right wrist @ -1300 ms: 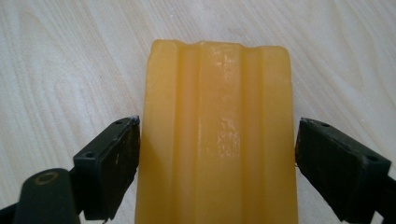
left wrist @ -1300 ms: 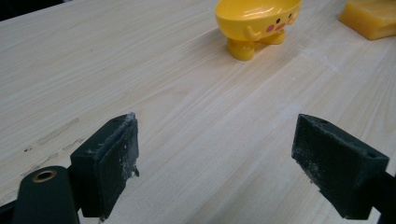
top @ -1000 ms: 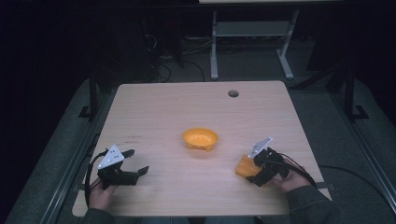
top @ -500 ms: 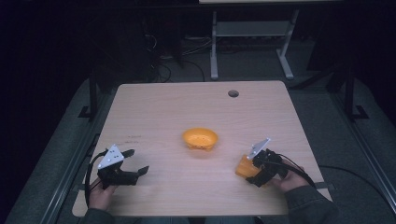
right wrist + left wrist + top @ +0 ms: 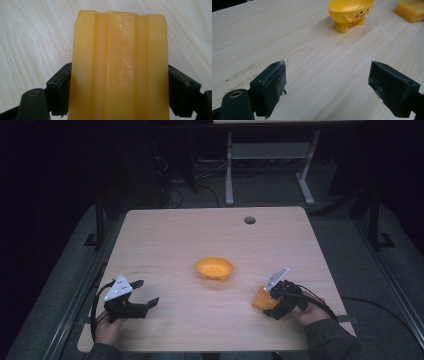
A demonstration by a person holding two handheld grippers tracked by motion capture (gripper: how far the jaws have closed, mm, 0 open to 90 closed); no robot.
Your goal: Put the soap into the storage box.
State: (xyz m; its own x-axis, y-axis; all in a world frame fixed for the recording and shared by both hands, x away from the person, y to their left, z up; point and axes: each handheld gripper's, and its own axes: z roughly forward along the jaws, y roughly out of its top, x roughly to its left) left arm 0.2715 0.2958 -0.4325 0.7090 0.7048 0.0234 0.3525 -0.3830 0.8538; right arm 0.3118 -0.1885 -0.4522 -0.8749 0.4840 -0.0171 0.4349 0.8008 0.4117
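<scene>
Nearest the person, at about 5 o'clock on the wooden table (image 5: 165,235), the right gripper (image 5: 272,307) has its two black jaws pressed against the long sides of a yellow soap bar (image 5: 120,65), which fills the gap between them. In the right gripper view the bar runs straight away from the camera, its top ridged lengthwise, with pale wood grain behind it. At about 7 o'clock the left gripper (image 5: 145,294) sits low over the table with its jaws spread wide and nothing between them; the left gripper view shows bare wood in the gap. Farther off, near the middle of the table, stands a yellow footed bowl (image 5: 214,268) with a small cartoon face on its side, well apart from both grippers. Beyond it, toward 1 o'clock near the far edge, is a round cable hole (image 5: 249,220).
</scene>
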